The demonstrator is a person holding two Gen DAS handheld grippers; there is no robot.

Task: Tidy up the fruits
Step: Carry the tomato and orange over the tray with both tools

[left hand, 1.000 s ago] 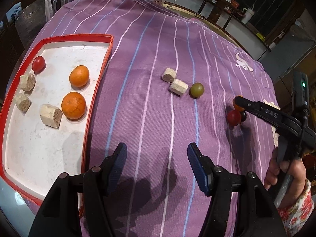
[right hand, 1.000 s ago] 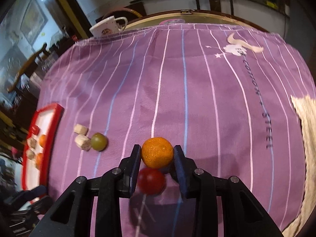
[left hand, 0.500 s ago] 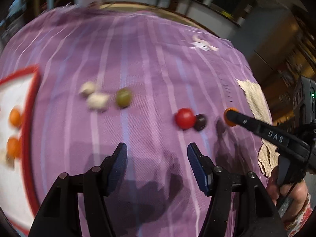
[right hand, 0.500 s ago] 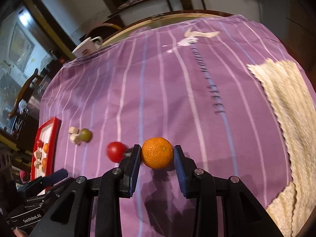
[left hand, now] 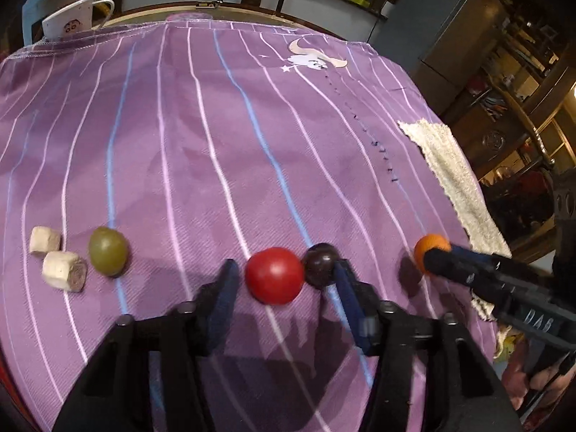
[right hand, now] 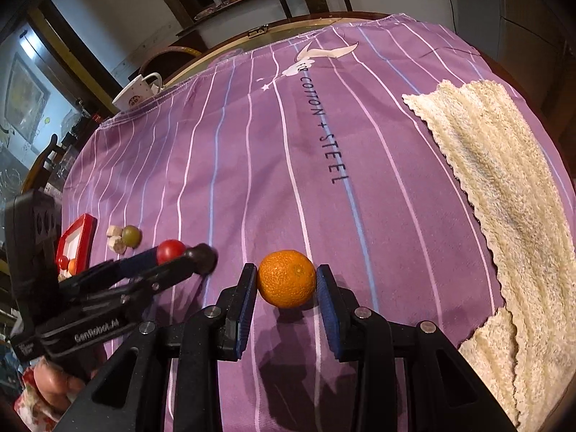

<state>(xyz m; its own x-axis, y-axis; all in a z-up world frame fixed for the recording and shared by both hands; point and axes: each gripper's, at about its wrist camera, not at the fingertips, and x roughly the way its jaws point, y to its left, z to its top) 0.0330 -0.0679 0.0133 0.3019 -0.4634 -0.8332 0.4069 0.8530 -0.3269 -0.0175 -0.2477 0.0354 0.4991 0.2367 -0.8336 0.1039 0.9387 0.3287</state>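
My right gripper (right hand: 286,284) is shut on an orange (right hand: 286,278), held just above the purple striped cloth (right hand: 273,165); the orange also shows in the left wrist view (left hand: 429,248). My left gripper (left hand: 284,275) is open, its fingers on either side of a red tomato (left hand: 274,275) and a dark grape (left hand: 320,263) that lie on the cloth. A green grape (left hand: 108,255) and two pale cork-like pieces (left hand: 64,270) lie to the left. The red-rimmed tray (right hand: 77,243) with fruit is at the far left in the right wrist view.
A cream towel (right hand: 504,194) lies along the cloth's right side. A white mug (left hand: 73,19) stands at the far left corner. The table edge and a counter are beyond the cloth.
My left gripper has swung right from the tray and closed in around the red tomato and dark grape. My right gripper has carried the orange to the right, away from them.
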